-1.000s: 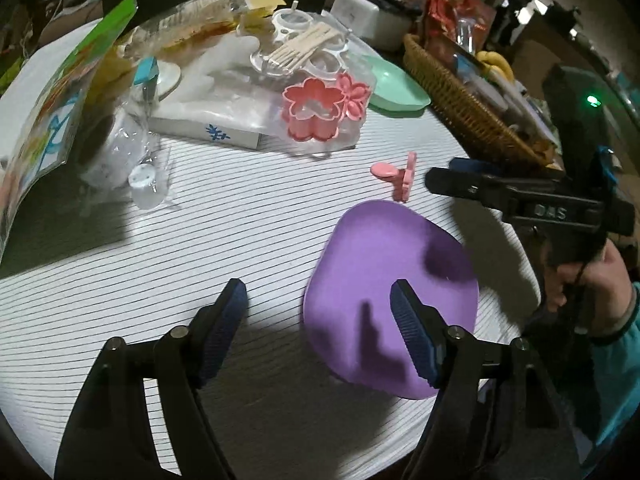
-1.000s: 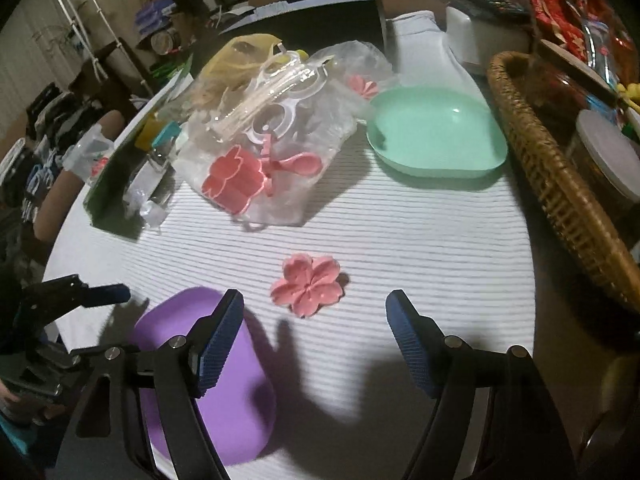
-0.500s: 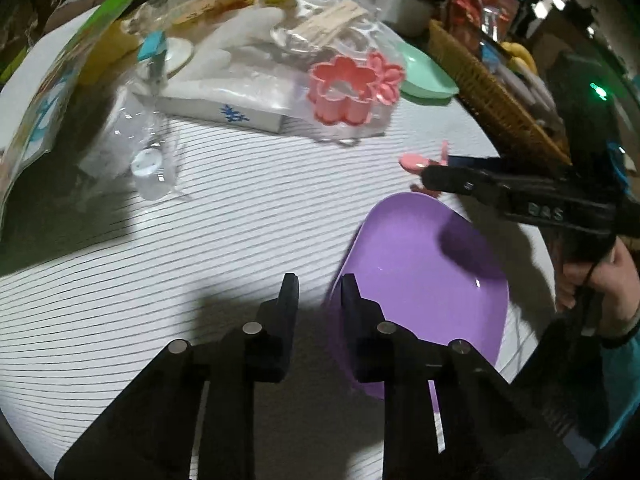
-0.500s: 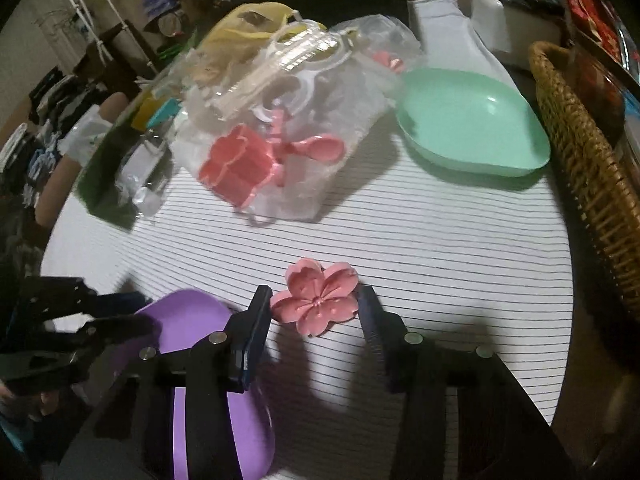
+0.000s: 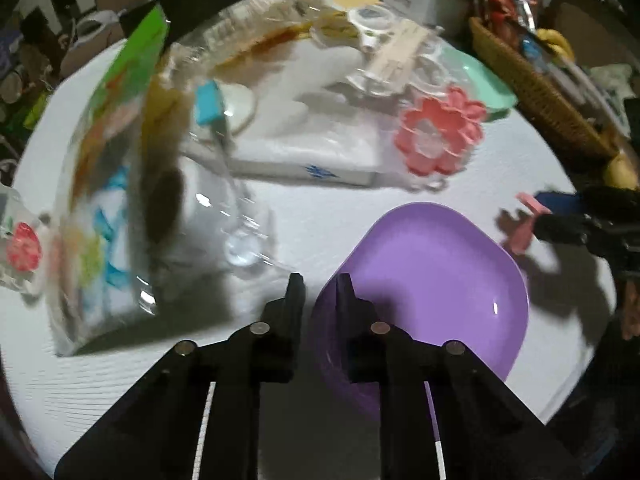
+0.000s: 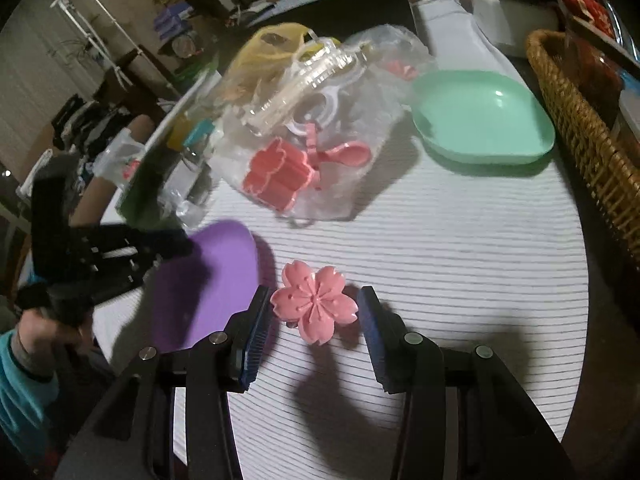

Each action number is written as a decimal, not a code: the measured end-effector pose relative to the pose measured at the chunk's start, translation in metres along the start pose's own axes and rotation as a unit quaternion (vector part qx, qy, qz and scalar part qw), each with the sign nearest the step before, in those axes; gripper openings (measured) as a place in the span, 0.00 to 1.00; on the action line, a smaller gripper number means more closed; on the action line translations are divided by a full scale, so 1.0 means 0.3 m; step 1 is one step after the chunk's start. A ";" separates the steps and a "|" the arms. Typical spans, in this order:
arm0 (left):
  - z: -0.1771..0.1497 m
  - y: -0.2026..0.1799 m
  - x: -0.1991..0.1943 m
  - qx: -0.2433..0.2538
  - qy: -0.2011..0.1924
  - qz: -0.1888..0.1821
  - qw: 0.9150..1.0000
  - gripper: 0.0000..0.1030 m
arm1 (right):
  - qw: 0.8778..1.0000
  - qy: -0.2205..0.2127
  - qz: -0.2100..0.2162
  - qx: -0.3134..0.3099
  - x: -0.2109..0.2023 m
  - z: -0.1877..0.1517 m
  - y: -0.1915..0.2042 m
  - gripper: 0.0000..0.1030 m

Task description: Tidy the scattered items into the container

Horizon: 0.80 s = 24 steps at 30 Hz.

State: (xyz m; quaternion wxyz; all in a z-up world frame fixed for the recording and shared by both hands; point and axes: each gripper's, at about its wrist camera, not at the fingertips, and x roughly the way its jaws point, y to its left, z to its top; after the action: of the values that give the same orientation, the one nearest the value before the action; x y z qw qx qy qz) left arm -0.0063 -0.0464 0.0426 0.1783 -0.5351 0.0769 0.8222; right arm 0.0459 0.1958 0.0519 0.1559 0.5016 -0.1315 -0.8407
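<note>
A purple plate (image 5: 440, 276) lies on the white striped tablecloth; it also shows in the right wrist view (image 6: 212, 280). My left gripper (image 5: 320, 292) is shut on the plate's near left rim. A pink flower-shaped clip (image 6: 314, 304) lies on the cloth right of the plate; it also shows in the left wrist view (image 5: 526, 226). My right gripper (image 6: 312, 316) straddles the clip, its jaws close on either side with small gaps showing.
A clear bag (image 6: 320, 128) holds pink flower cutters (image 6: 280, 172) and white pieces. A green plate (image 6: 480, 116) sits at the back right, a wicker basket (image 6: 592, 152) at the right edge. A tissue pack (image 5: 304, 148) and snack bag (image 5: 108, 200) lie left.
My left gripper closed on the purple plate's rim and has drawn it leftward. My right gripper narrowed and advanced around the pink flower clip.
</note>
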 end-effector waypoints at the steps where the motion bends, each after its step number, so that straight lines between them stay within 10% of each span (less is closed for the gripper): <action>1: -0.004 0.011 -0.018 -0.011 -0.009 -0.020 1.000 0.33 | 1.000 0.005 0.006 0.006 0.005 0.000 -0.005 0.48; 4: -0.032 0.019 -0.098 -0.030 -0.053 -0.040 0.997 0.66 | 1.000 -0.009 0.019 0.017 -0.019 0.005 -0.009 0.69; 10: -0.033 0.003 -0.205 -0.036 -0.117 -0.071 0.990 0.69 | 0.997 -0.070 -0.019 0.018 -0.126 0.049 -0.026 0.72; 18: 0.018 -0.056 -0.148 -0.061 -0.119 -0.134 0.982 0.71 | 0.992 -0.044 -0.099 -0.056 -0.038 0.191 -0.098 0.70; 24: 0.020 -0.033 -0.119 -0.091 -0.107 -0.164 0.976 0.71 | 0.977 -0.002 -0.158 -0.141 0.110 0.280 -0.121 0.44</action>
State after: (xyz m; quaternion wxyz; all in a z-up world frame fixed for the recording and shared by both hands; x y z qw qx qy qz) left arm 0.0053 -0.0430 0.0781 0.2689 -0.4638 -0.1065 0.8374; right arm -0.0477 0.2215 0.0505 0.0899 0.4875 0.0696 -0.8657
